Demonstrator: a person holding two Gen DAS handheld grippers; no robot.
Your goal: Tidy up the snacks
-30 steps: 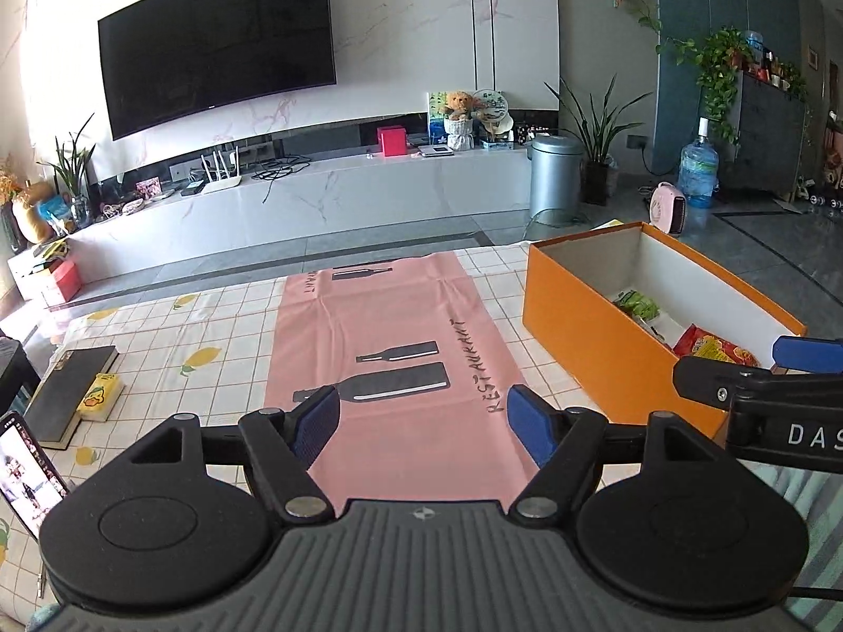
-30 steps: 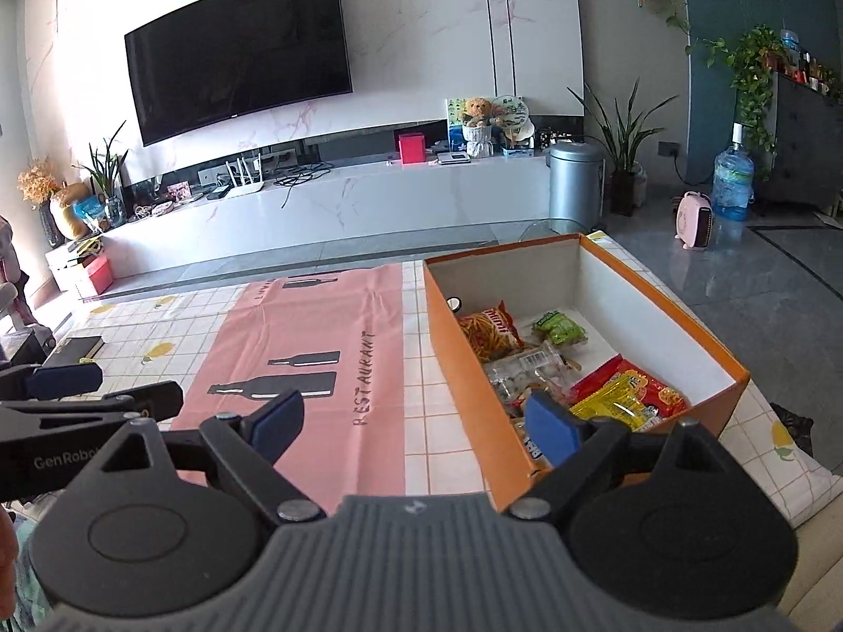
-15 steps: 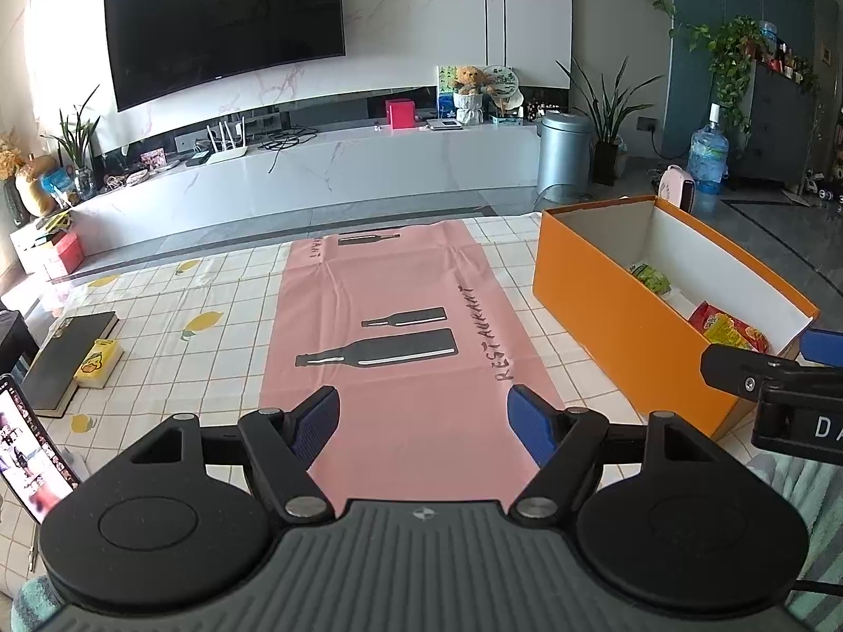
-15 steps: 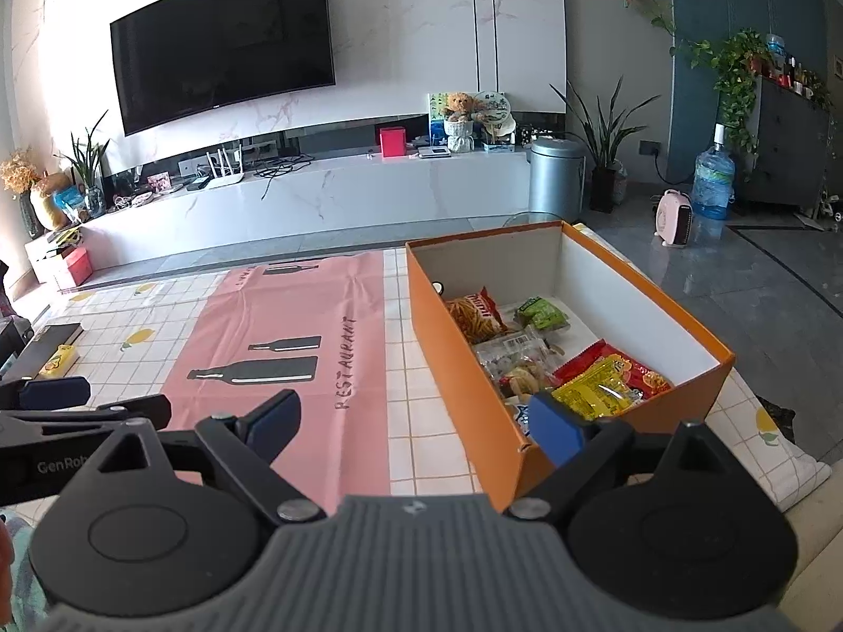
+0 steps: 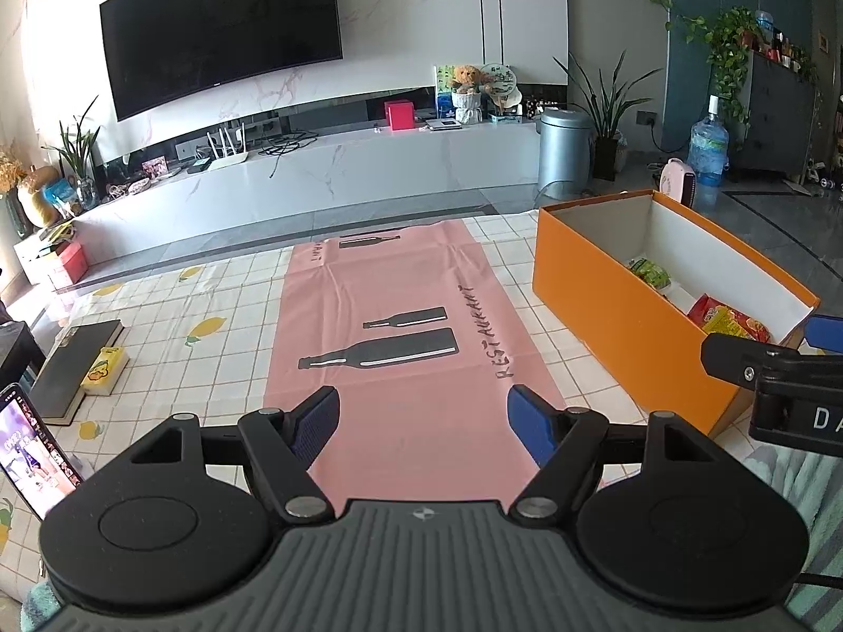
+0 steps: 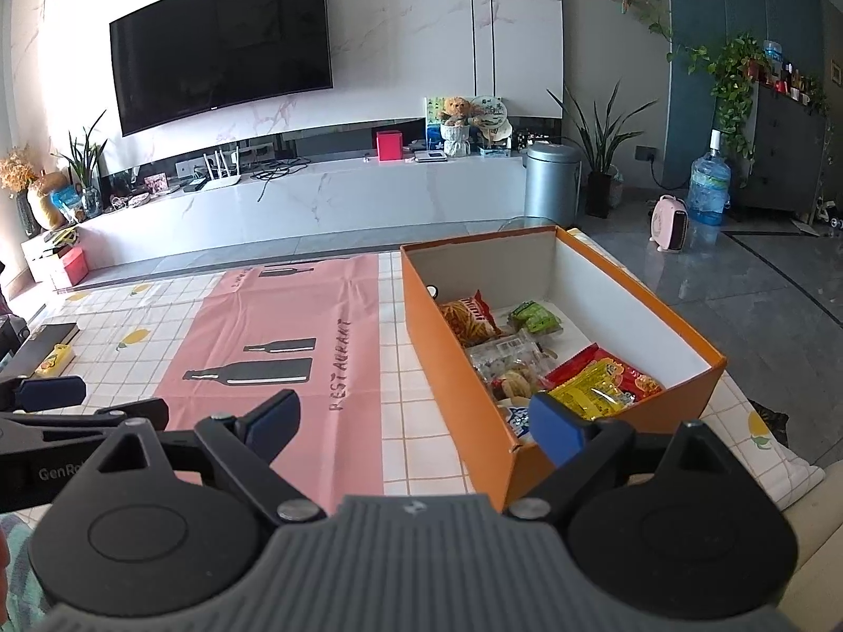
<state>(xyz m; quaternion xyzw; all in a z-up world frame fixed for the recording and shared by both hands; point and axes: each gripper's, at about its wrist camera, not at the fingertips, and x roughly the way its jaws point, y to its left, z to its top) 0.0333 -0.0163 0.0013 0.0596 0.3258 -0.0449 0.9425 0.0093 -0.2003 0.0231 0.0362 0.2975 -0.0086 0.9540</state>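
Both grippers, left gripper (image 5: 424, 424) and right gripper (image 6: 416, 424), had fingers spread, empty, low centre frame. Snacks (image 6: 532, 358) lay inside orange box (image 6: 463, 395), right of frame. Step likely: packing finished or first pick; next move needs reach into box.

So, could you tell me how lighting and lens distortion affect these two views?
Left wrist: the TV bows from fisheye, and daylight washes out the left edge. Right wrist: the snacks in the orange box are evenly lit and sharp; the corners vignette.
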